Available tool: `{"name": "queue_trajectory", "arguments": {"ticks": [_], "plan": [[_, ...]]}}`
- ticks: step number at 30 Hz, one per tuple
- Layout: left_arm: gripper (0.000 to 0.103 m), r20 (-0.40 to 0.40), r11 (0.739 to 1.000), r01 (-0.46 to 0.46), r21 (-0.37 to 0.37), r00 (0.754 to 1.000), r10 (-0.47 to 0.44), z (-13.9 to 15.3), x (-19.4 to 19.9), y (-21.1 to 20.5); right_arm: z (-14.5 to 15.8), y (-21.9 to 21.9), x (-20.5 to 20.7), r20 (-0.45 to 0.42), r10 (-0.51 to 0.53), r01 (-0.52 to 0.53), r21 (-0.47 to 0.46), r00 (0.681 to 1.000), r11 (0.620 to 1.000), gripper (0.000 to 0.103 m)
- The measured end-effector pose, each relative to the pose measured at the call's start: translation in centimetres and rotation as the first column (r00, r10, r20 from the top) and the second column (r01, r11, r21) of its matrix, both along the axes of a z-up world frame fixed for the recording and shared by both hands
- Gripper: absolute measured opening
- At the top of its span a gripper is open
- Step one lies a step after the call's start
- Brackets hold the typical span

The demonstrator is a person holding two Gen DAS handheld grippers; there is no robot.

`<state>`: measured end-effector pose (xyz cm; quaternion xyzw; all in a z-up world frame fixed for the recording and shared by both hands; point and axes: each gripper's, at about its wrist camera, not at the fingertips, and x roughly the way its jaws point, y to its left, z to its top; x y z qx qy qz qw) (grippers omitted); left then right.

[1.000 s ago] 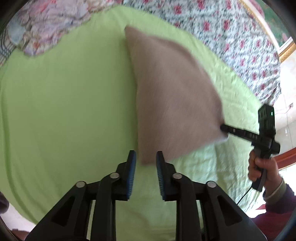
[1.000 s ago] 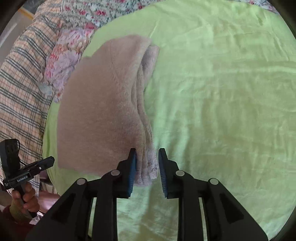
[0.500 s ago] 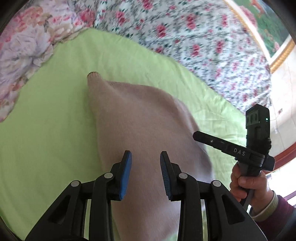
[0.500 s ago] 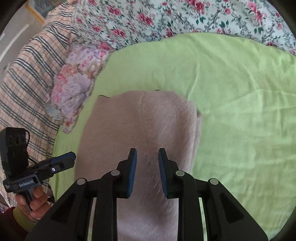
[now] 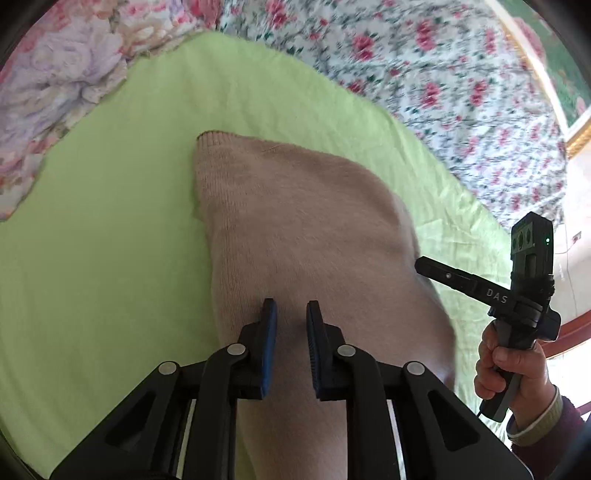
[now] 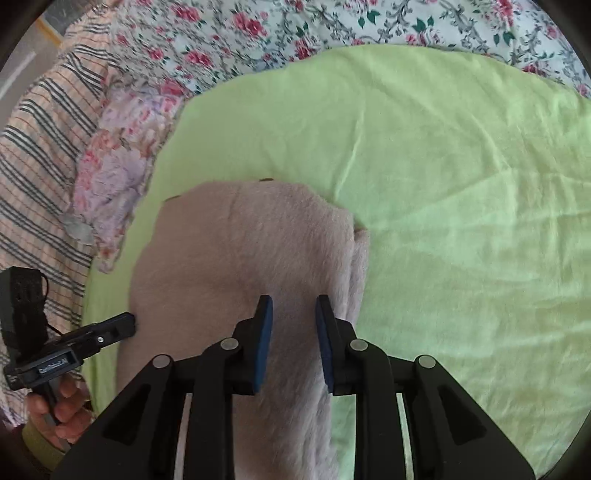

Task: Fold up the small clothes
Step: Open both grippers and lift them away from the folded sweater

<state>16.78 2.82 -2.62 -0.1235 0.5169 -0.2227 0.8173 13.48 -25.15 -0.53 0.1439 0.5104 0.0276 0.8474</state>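
A beige-pink knitted garment lies folded on the green sheet, its layered edge along the right side in the right wrist view. My left gripper hovers over the garment's near left part. Its jaws are closing and a narrow gap remains. The knit shows beneath the pads, not pinched. My right gripper sits at the garment's right edge, its jaws set as when they gripped the layered edge, with knit filling the gap.
A flowered quilt borders the sheet at the back. A lilac-pink flowered cloth and a striped blanket lie on the left. The person's hands hold the gripper handles.
Both grippers moved forward over the sheet with the garment, which hung lifted between them and now lies flat and folded. The left jaws widened, then narrowed.
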Motion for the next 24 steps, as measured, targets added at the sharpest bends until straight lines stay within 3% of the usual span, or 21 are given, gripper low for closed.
{"name": "queue_trajectory", "arguments": {"ticks": [4,7,9,12,15,18,21,24], "plan": [[0.019,0.02,0.998,0.051,-0.048,0.999,-0.05,1.4,-4.8,0.0,1.3,2.3,-4.3,0.017,0.096,-0.096,0.006,0.995,0.995,0.026],[0.02,0.004,0.993,0.114,-0.035,0.993,-0.114,0.6,-8.2,-0.6,0.3,2.9,-6.8,-0.018,0.124,-0.125,-0.063,0.992,0.99,0.026],[0.02,-0.032,0.991,0.13,0.024,0.991,-0.129,-1.2,-9.6,-1.0,-1.1,2.3,-7.5,-0.059,0.103,-0.107,-0.081,0.993,0.991,0.026],[0.02,-0.074,0.989,0.13,0.065,0.989,-0.125,-3.4,-10.9,-0.9,-2.1,1.4,-7.6,-0.078,0.049,-0.058,-0.124,0.996,0.991,0.027],[0.022,-0.074,0.992,0.114,0.063,0.991,-0.109,-3.4,-11.6,-0.8,-1.9,0.5,-8.0,-0.082,0.004,-0.009,-0.058,0.997,0.998,0.031],[0.032,-0.056,0.992,0.113,0.049,0.992,-0.11,-2.4,-11.9,-1.1,0.1,1.6,-9.7,-0.036,0.05,-0.053,-0.071,0.998,0.996,0.031],[0.033,-0.052,0.991,0.121,0.055,0.992,-0.119,-2.2,-12.7,-1.1,0.9,3.1,-11.3,-0.003,0.099,-0.099,-0.054,0.995,0.994,0.031],[0.033,-0.054,0.989,0.131,0.069,0.99,-0.127,-2.6,-13.3,-1.4,-1.0,3.9,-12.9,-0.076,0.116,-0.124,-0.114,0.99,0.986,0.031]]}}
